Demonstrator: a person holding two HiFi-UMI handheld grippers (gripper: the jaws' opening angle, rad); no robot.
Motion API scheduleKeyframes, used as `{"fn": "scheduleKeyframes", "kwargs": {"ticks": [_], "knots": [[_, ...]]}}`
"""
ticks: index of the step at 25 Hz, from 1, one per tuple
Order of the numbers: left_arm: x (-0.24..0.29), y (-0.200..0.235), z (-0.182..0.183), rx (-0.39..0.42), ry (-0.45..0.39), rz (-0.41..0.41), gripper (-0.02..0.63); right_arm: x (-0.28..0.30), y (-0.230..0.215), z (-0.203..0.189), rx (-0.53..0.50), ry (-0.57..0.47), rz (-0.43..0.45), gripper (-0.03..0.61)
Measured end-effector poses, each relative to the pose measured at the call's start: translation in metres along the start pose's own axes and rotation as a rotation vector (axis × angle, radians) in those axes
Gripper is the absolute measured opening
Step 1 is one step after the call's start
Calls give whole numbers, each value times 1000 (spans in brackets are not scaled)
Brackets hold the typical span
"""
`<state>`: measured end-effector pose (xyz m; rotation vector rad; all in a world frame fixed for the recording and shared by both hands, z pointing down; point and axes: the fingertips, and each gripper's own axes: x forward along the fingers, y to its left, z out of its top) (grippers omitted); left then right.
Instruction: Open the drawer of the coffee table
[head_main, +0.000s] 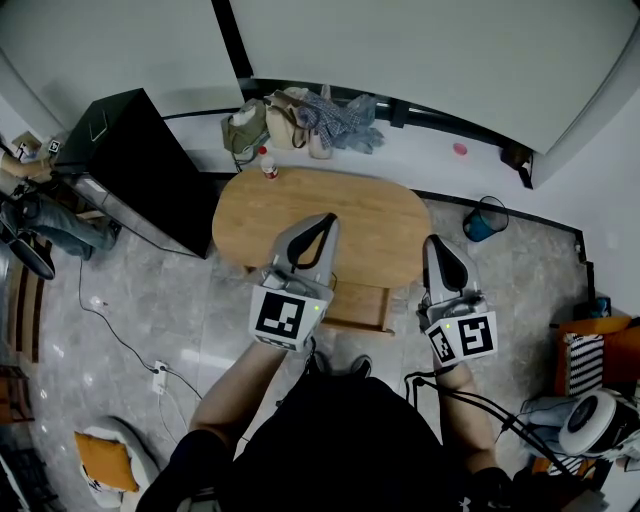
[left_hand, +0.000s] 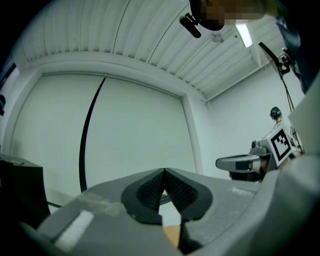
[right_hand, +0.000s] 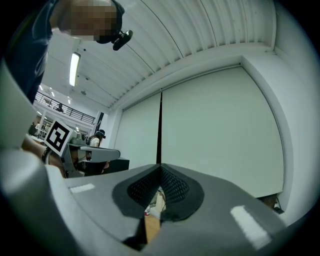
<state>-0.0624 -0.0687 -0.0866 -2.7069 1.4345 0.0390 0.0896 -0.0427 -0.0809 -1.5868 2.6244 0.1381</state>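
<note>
Head view, looking steeply down. The oval wooden coffee table (head_main: 375, 215) fills the centre of a grey tiled floor (head_main: 200, 310), and its worktop is largely bare. A black cabinet (head_main: 135, 165) stands just beside the worktop's left end. A heap of bags and clothing (head_main: 300, 120) lies against the wall beyond the far edge.

The drawer (head_main: 357, 305) appears as a wooden rectangle jutting past the middle of the worktop's near edge, on the person's side. It lies between the two grippers and touches neither. Whether its interior is exposed cannot be told.

The left gripper (head_main: 328, 220) is held over the near left part of the worktop. Its jaws are pressed together at the tips, with nothing between them. The right gripper (head_main: 433, 242) is held over the near right edge, and its jaws are likewise clenched and empty. Each gripper view looks out level past the closed jaws to a white panelled wall.

A blue bucket (head_main: 485, 221) stands on the floor off the right end of the worktop. A small red-capped bottle (head_main: 268, 165) stands at the far left edge.
</note>
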Motion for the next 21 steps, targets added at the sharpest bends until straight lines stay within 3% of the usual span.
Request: {"fn": "scheduleKeyframes", "kwargs": {"ticks": [5,10,18,21], "knots": [[-2,-3,-1,-23,9,6,2,-3,-1,0,6,1,-3,2],[-5,-4,-4,49,2,-21,2,-6,3,-2,6,4,-3,2],[-14,-1,-5,-15,10,-2,2,-8,11,-2,6,6,-5,2],[-18,0,-5,-2,6,-8,2,-9,15,-3,10,5,-7,2]]}}
